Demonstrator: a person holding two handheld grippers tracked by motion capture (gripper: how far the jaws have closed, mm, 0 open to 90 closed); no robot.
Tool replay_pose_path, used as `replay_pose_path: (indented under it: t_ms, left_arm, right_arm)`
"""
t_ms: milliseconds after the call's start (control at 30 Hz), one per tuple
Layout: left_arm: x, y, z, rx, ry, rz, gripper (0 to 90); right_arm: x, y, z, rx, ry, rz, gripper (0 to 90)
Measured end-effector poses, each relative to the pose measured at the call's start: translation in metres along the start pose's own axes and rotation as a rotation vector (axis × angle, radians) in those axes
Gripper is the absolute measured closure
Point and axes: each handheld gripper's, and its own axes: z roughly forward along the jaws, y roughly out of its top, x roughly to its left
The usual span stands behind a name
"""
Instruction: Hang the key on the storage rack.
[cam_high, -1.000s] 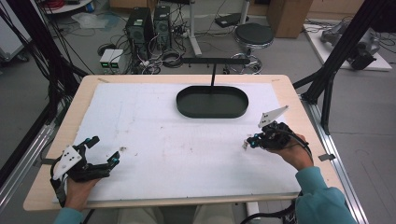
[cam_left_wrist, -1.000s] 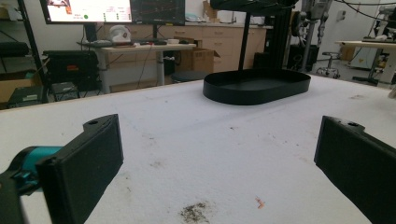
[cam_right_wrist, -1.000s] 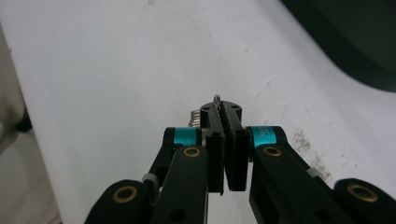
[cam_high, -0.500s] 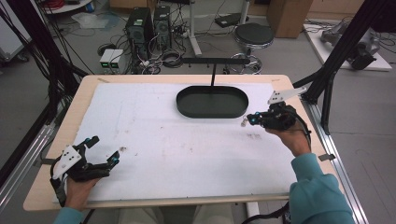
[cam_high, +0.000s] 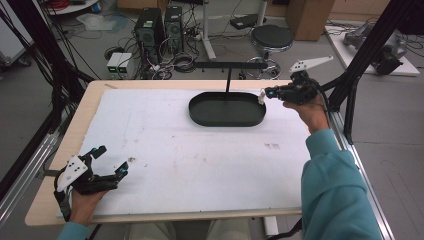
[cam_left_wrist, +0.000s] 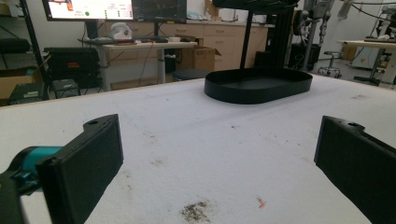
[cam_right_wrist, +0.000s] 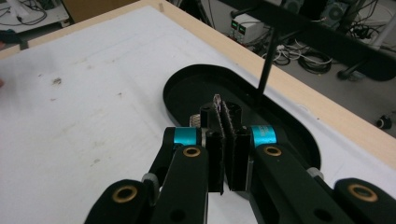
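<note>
While the right tongs (cam_high: 263, 94) hang over the right end of the black tray (cam_high: 227, 120), they are pressed tight on a small silver ring (cam_right_wrist: 217, 100). In the right gripper view the ring sticks up from between the two black pads, and the tray lies just under it. In the high view a little pale bit shows at the tip of the tongs, right above the tray's right rim.

The tray sits near the far edge of the counter (cam_high: 175, 165), a bit right of the middle. A thin black post (cam_high: 229, 80) stands up from behind it with a bar across the top. I cannot see anything lying in the tray.

The left tongs (cam_high: 111, 161) rest low near the front left corner of the counter. Their jaws stand wide apart with nothing between them, and the left gripper view looks across the white top to the tray far off.

I think the step in hand is carrying the ring to the tray, and it is almost done. The next move looks like this: bring the tip down inside the rim, then let the tongs come apart so the ring drops in. The ring is tiny, so it could stick to a pad or bounce out if it is let go from too high.
</note>
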Motion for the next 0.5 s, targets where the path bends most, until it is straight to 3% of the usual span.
replay_pose_path:
  t_ms: [233,500]
  left_arm:
    - [0.0,0.0,0.001,0.002,-0.001,0.0,1.7]
    - [0.0,0.0,0.001,0.012,0.001,0.004,1.7]
  right_arm:
    - [-0.025,0.028,0.006,0.008,-0.032,0.025,88.9]
    - [-0.039,0.046,0.019,0.028,-0.048,0.02,88.8]
